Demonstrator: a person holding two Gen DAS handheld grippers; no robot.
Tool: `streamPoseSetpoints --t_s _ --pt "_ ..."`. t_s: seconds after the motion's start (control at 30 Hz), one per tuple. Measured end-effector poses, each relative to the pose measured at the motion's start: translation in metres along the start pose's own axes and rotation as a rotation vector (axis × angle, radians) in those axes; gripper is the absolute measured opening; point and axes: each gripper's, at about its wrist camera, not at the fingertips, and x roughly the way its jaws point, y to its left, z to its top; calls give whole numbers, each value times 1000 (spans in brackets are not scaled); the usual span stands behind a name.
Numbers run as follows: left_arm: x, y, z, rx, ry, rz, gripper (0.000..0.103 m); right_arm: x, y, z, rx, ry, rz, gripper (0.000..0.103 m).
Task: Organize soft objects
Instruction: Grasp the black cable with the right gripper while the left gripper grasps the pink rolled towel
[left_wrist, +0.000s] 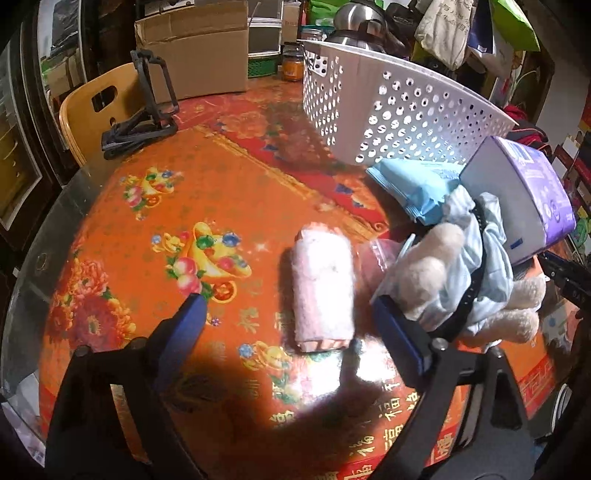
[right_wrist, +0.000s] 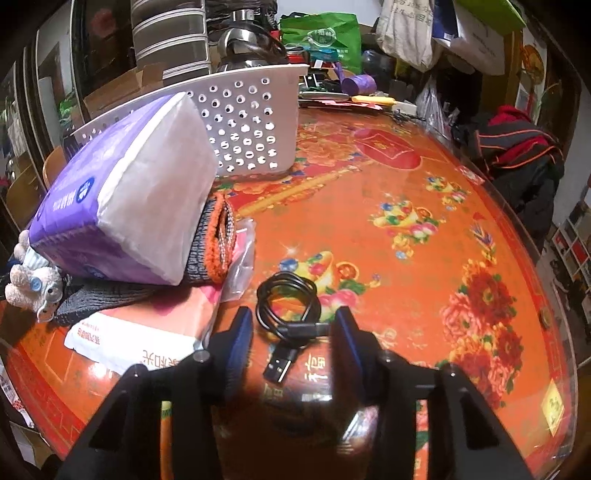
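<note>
The left tool (left_wrist: 288, 321) stood wide open over the table (left_wrist: 155, 155), its blue pads either side of a rolled pink towel (left_wrist: 322, 286) that lay flat on the orange flowered cloth; neither pad pressed on it. Only this view showed the towel. Just right of it sat a heap: a plush toy (left_wrist: 436, 273) in pale blue clothing, a blue packet (left_wrist: 410, 184) behind it, and a purple tissue pack (left_wrist: 517, 192) leaning on top. The white perforated basket (left_wrist: 388, 110) stood beyond the heap, near the blue packet.

The right tool (right_wrist: 291, 332) was partly open, and a coiled black cable (right_wrist: 291, 306) lay between its pads (its plug end pointing back toward the camera); whether the pads touched the cable could not be told. This view alone showed the cable, and also what lay under the tissue pack (right_wrist: 122, 206): a grey knitted glove with an orange cuff (right_wrist: 210, 240) and a pink-and-white packet (right_wrist: 147, 332) flat on the table. The plush toy (right_wrist: 33, 284) peeked out at the far left, and the basket (right_wrist: 251, 125) stood behind the pack.
</note>
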Motion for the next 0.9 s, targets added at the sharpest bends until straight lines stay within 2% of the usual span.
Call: streamPoseSetpoints --t_s 0.1,0.13,0.27,0.33,0.6,0.9 --pt "4 -5 1 18 4 4 64 0 0 0 -4 -3 1 40" --pt "4 -7 1 21 7 1 61 -1 1 -1 -6 -4 1 35" --pt "6 -12 1 30 12 -21 41 -1 3 -1 -18 -6 0 35" --pt "7 -14 0 37 8 -8 31 -2 4 -2 -23 -6 1 35" --pt "4 -16 -1 39 2 -40 30 -5 0 -1 -3 -24 40 34" --pt "-19 -15 4 44 -72 -29 30 -26 -2 12 0 -81 45 34"
